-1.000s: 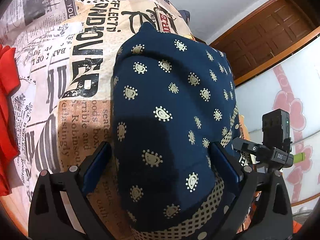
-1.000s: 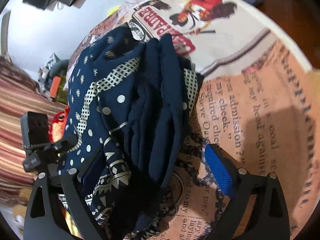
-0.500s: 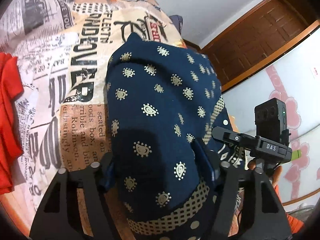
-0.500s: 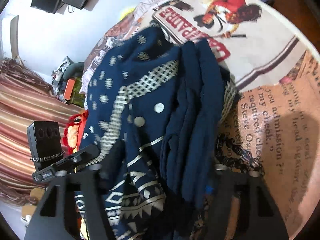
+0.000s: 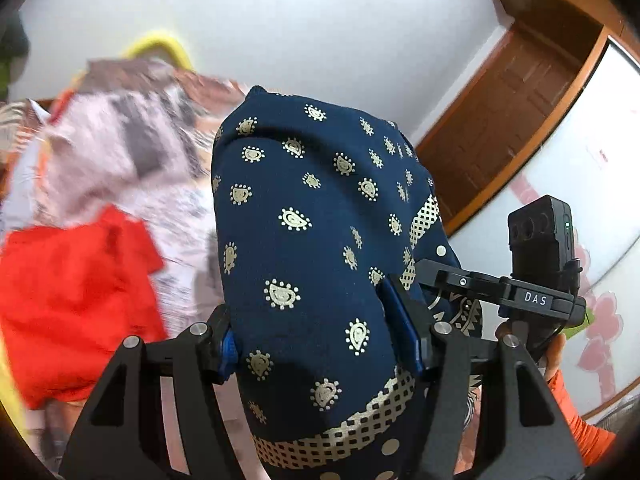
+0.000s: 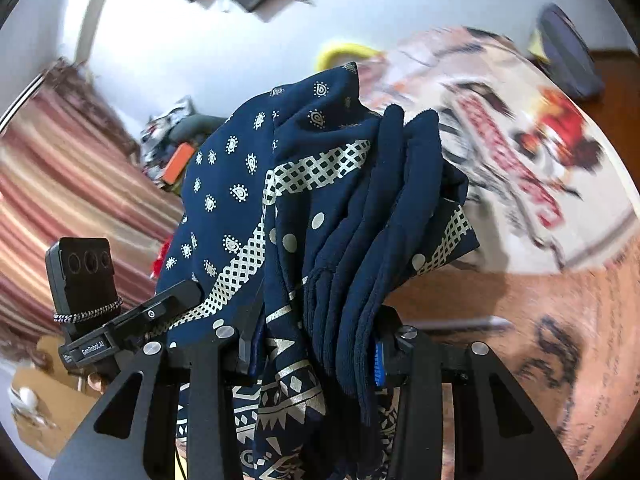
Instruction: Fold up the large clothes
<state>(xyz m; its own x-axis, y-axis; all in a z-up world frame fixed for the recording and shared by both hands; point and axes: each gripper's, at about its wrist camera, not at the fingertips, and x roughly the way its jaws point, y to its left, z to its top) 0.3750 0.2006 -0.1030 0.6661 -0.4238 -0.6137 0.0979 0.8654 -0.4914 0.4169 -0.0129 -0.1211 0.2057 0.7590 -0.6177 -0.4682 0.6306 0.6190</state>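
Observation:
A folded navy garment point(image 5: 304, 240) with gold paisley print and a checked gold band is lifted clear of the bed. My left gripper point(image 5: 316, 344) is shut on one side of the thick bundle. My right gripper point(image 6: 312, 356) is shut on the other side, where the stacked fold edges of the garment point(image 6: 360, 220) show. Each gripper appears in the other's view, the right one in the left wrist view point(image 5: 536, 280) and the left one in the right wrist view point(image 6: 100, 312).
The bed with its newspaper-print cover point(image 6: 540, 208) lies below and behind. A red garment point(image 5: 72, 300) lies on the bed at left. A wooden door point(image 5: 512, 112) and a white wall are beyond. A striped curtain point(image 6: 60, 184) hangs at left.
Both grippers closed on the folded garment and lifted it off the bed. The views tilted up toward the wall, and the background is motion-blurred.

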